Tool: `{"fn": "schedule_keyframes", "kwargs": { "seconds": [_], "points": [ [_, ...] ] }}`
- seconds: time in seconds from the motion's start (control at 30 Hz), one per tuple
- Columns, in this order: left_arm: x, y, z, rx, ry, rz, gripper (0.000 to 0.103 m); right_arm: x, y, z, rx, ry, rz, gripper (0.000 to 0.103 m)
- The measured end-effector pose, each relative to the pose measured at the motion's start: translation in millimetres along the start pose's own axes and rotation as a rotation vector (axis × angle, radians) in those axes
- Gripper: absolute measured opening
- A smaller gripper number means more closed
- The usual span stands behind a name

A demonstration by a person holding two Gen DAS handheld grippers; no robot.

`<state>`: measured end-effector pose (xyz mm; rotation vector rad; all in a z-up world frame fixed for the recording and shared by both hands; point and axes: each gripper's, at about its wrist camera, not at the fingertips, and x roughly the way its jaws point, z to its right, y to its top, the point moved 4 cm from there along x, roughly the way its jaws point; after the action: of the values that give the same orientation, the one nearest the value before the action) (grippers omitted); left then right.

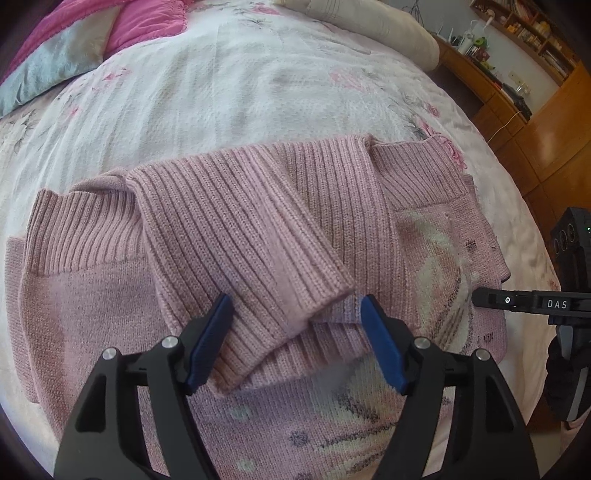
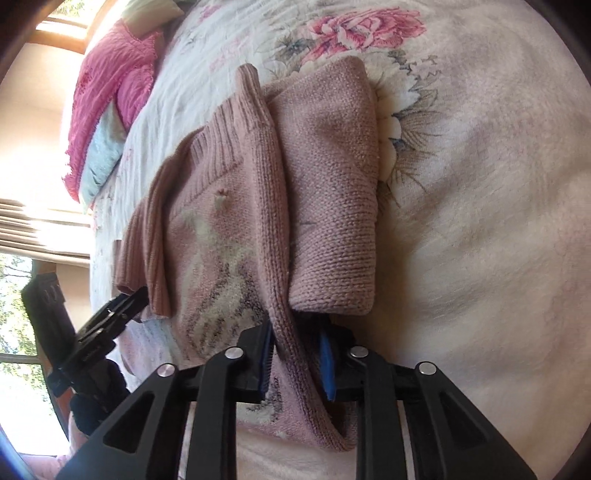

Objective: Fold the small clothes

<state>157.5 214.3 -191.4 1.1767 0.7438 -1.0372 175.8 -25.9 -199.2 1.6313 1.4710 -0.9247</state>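
A pink knitted sweater (image 1: 258,229) lies spread on the floral bedspread (image 1: 229,92) of a bed, well in from the pillows (image 1: 376,22) at the far edge and nearer the right side, where the cover drops away toward wooden shelving. A crumpled pink quilt (image 1: 147,22) sits at the far left corner. The folding appears to be in its middle stage: one ribbed sleeve (image 1: 243,236) already lies diagonally across the chest, its cuff pointing toward the near edge.

The left gripper (image 1: 297,343) hangs just above that cuff with its jaws parted wide and nothing between them, which suggests the sleeve has been laid down and let go.

On the sweater's right side, the right gripper (image 2: 297,350) has its jaws clenched on a raised ridge of knit (image 2: 284,314), beside a doubled-over flap (image 2: 332,203) of the garment.

The next move, judging by the layout, calls for carrying that pinched side inward over the body while keeping the edge straight, with the free left tool steadying the crossed sleeve so it does not slide out of place.
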Motion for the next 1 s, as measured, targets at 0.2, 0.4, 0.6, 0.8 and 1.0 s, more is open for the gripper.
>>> {"fn": "schedule_keyframes", "kwargs": {
  "seconds": [0.2,0.4,0.6,0.8,1.0],
  "points": [
    [1,-3,2,0.017,0.008,0.004,0.072,2,-5,9,0.024,-0.032,-0.023,0.059],
    [1,-3,2,0.022,0.016,0.009,0.072,16,6,19,0.060,0.120,0.007,0.038],
    [2,0,1,0.011,0.001,0.001,0.072,6,7,20,0.170,0.317,0.015,0.017],
    [-20,1,-12,-0.032,-0.038,0.010,0.069,-44,10,-28,0.061,0.359,0.100,0.016],
    [-64,1,-46,-0.086,-0.028,0.085,0.069,-60,18,-129,-0.184,0.334,0.103,0.016]
  ]
}}
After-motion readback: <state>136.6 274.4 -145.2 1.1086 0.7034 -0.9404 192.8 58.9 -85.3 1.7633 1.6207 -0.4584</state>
